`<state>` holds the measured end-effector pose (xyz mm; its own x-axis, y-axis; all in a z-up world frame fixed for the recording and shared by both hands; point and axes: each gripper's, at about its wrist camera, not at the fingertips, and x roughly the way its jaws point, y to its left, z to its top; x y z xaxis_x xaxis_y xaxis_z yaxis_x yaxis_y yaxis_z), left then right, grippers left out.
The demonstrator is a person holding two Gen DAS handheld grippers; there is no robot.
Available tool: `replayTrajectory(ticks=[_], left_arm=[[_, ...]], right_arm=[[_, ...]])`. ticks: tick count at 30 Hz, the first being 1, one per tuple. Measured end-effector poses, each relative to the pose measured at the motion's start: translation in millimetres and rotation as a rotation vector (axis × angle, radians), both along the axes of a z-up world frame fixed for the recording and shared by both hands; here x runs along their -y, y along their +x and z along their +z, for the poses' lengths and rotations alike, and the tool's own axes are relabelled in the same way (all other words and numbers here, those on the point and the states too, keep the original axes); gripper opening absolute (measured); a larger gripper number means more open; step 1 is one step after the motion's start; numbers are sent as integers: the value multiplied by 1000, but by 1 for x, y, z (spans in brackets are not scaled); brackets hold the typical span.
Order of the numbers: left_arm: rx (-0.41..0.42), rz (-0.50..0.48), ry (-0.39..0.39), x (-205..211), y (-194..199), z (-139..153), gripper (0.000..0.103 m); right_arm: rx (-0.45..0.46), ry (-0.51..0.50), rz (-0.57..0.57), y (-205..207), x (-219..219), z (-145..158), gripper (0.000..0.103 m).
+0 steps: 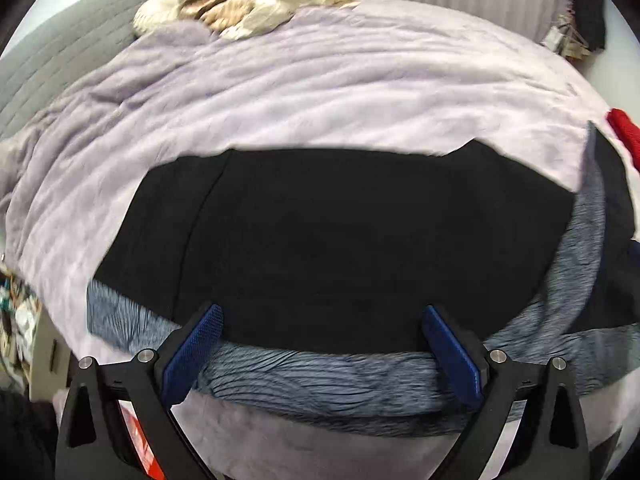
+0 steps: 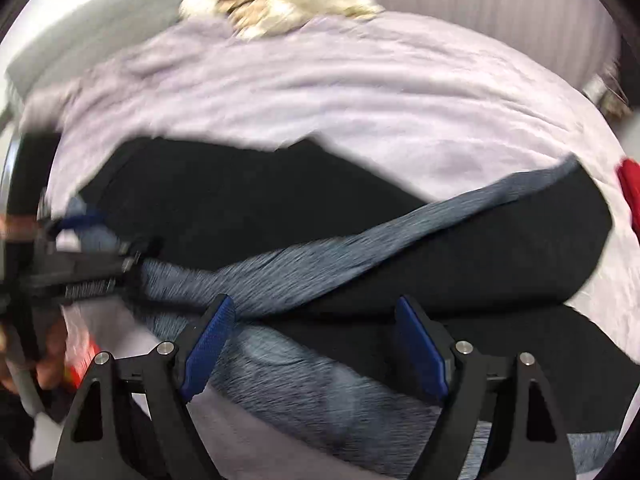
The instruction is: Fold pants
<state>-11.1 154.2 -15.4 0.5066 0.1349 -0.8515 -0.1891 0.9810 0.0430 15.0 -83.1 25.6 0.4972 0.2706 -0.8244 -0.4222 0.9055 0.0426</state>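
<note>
**Hovering between folds with both claws empty**

Lying across the near half of the bed (image 1: 320, 92), the black pants (image 1: 320, 240) are spread flat on a lilac blanket (image 1: 280, 80), with their grey-blue lining (image 1: 320, 384) showing as a band along the near edge. The left claw (image 1: 320, 344) stands with its blue pads (image 1: 196, 356) wide apart above that band, nothing between them. The right claw (image 2: 316, 340) is likewise spread and empty, poised over the spot where a grey-blue strip (image 2: 360, 252) crosses the black cloth (image 2: 480, 248) on a slant.

By the look of it, one fold has been laid and released, and the pants are not yet a compact bundle. The next move probably calls for each claw to drop onto a hem or corner along the near edge, pinch through all layers, and carry it over to the far edge of the black panel evenly, so the layers stay squared.

Room is generous towards the head of the bed, where only a heap of brown-and-cream bedding (image 1: 248, 4) sits at the far edge. Towards the right edge a red item (image 1: 624, 132) lies near the pants. In the right wrist view the other claw (image 2: 92, 264) is just beside the pants' left end, so the two could crowd each other if both aim for the middle.
</note>
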Motion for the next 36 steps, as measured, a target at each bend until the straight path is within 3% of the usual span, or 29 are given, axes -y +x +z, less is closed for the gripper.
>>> replayTrajectory(ticks=[3,5,7,8,11,16,19,21,22,23,24,26,30,32,34,36], left_arm=[[14,-36,8,19,26,11,100],[-12,-37,-5,25,46,7,100],[-117,-44,-72,27,65,-13,100],[-157,-43,-76,28,66,-22,100],[-140,-98,1,41,41,-26,100],[-131,-111,-36,44,-9,-24,102],[-164,-147,-50,50,-19,-21,102],[-147,-178,-32,53,-25,-10,102],[-129,-180,-30,51,-28,-3,102],[-105,-179,-35,48,-31,6,102],[-66,-173,-48,44,-31,20,102],[-10,-148,-65,37,-27,41,102],[47,-110,-84,35,3,65,102],[26,-119,-99,46,17,61,102],[-35,-170,-108,67,32,38,102],[-114,-222,-67,94,35,9,102]], right_arm=[[65,36,-200,41,44,23,101],[33,22,-340,82,65,26,103],[-42,3,-454,128,81,19,103],[-83,-3,-481,147,87,14,103],[-186,-40,-540,188,103,-9,103],[-343,-193,-609,239,119,-53,103],[-380,-287,-595,252,121,-76,103],[-364,-238,-594,242,125,-73,89],[-338,-227,-585,231,127,-66,60],[-323,-224,-582,222,131,-61,22],[-317,-163,-584,205,140,-52,4],[-272,-51,-613,167,160,-34,5],[-108,5,-652,58,188,-3,6],[-73,22,-680,6,204,-2,5],[-52,18,-717,-37,219,-4,6],[-45,59,-735,-67,233,-8,6]])
